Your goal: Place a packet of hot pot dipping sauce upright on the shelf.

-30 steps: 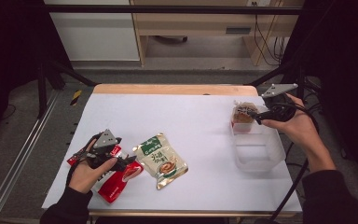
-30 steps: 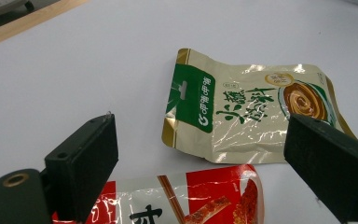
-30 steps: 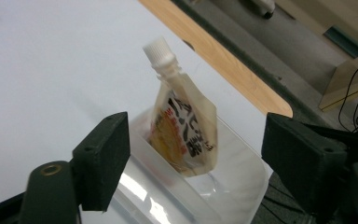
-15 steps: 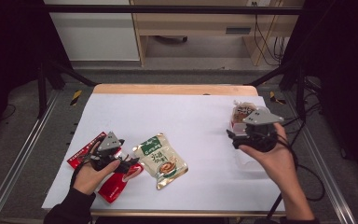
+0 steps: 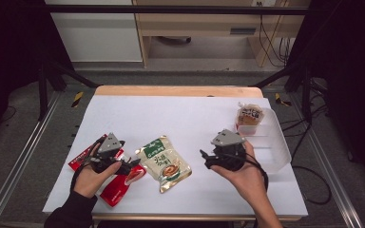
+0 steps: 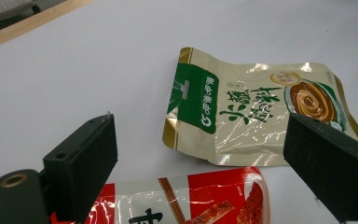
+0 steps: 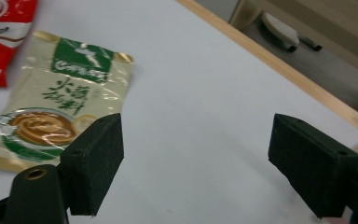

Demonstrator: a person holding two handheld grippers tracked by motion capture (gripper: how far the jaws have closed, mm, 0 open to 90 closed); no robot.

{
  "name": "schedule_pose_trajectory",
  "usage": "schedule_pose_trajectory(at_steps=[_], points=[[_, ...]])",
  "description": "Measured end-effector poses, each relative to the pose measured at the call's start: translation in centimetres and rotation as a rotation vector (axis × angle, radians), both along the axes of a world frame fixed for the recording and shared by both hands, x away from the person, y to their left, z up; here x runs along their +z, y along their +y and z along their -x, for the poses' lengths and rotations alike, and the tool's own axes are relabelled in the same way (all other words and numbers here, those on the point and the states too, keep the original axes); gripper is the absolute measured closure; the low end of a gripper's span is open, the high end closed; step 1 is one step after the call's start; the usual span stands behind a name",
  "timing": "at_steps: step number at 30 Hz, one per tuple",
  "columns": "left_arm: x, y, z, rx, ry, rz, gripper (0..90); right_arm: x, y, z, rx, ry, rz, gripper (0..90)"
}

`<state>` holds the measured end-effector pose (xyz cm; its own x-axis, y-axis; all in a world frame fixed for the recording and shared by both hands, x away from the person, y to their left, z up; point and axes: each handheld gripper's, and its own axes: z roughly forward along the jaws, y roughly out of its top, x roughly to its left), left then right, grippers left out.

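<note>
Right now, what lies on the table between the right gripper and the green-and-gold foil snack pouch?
Nothing: in the high view only bare white table separates the right gripper from the green-and-gold foil snack pouch. The right gripper view shows the same bare stretch.

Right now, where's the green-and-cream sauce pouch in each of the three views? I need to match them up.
High view: the green-and-cream pouch lies near the table's front centre, between the two grippers.
Left gripper view: it sits right of centre, beyond the open jaws.
Right gripper view: at upper left, partly behind the left jaw.
Shared landmark: the red packet beside it, seen at and.
</note>
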<state>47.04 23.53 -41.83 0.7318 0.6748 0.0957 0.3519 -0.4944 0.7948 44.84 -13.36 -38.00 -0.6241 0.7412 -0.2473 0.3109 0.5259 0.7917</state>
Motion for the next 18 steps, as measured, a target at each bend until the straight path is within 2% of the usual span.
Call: schedule_pose_trajectory(at_steps=[4, 5, 9, 11, 14, 15, 18], points=[[-0.1, -0.1, -0.1, -0.004, 0.002, -0.007, 10.0, -1.6, 2.0, 0.3, 0.047, 0.018, -0.008, 16.6], [-0.1, -0.1, -0.1, -0.005, 0.004, -0.006, 10.0, -2.4, 2.6, 0.3, 0.062, 0.036, -0.027, 15.5], [-0.3, -0.3, -0.4, -0.01, 0.01, -0.011, 10.0, -3.5, 3.4, 0.7, 0.08, 0.046, -0.042, 15.0], [-0.4, -0.4, -0.6, -0.01, 0.014, -0.015, 10.0, -4.0, 3.7, 1.0, 0.086, 0.026, -0.031, 15.7], [-0.4, -0.5, -0.9, -0.01, 0.025, -0.005, 9.8, -4.9, 3.7, 1.1, 0.071, 0.021, -0.049, 18.0], [-0.4, -0.5, -1.0, -0.011, 0.026, -0.008, 10.3, -5.7, 3.7, 1.1, 0.065, 0.031, -0.032, 18.0], [-0.7, -0.8, -1.6, -0.018, 0.038, -0.008, 10.5, -6.0, 3.7, 1.2, 0.061, 0.037, -0.019, 18.2]])
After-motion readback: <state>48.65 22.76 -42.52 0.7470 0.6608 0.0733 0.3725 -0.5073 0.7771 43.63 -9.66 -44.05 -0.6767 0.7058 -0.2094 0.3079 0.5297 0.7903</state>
